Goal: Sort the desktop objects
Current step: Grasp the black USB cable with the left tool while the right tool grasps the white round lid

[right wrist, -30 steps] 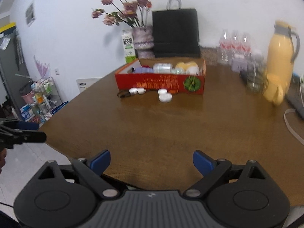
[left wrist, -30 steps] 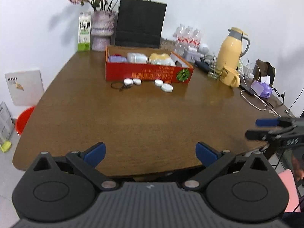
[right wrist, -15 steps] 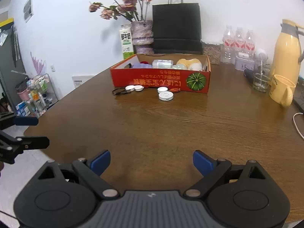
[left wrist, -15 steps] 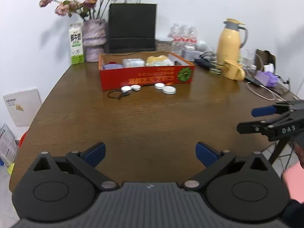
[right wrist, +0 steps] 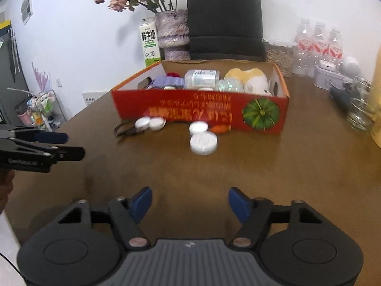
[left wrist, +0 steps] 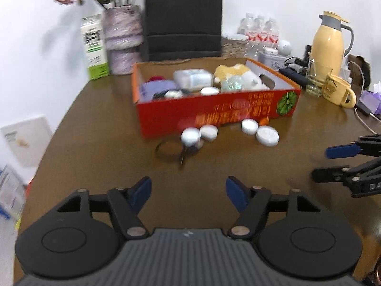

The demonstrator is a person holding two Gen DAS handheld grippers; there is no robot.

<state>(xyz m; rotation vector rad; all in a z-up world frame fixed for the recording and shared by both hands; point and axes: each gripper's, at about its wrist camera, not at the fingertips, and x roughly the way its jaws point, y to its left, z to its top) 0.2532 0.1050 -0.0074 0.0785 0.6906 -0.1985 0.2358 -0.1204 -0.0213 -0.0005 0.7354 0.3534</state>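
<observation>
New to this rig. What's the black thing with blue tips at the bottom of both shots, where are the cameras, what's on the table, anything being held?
No robot arm here: a person holds a hand-operated tool in each hand. The black thing is that tool, and the blue-tipped parts are its tongs. Each tool carries a fisheye camera looking forward along them.

The left view shows the left tongs at the bottom, with the right tool coming in at the right edge. The right view shows the right tongs, with the left tool at the left edge.

Both tongs are open and hold nothing.

On the brown table sits a red cardboard box with items already inside. In front of it lie four white round containers, a small orange item and a black hair tie. Those look like what remains to sort.
</observation>
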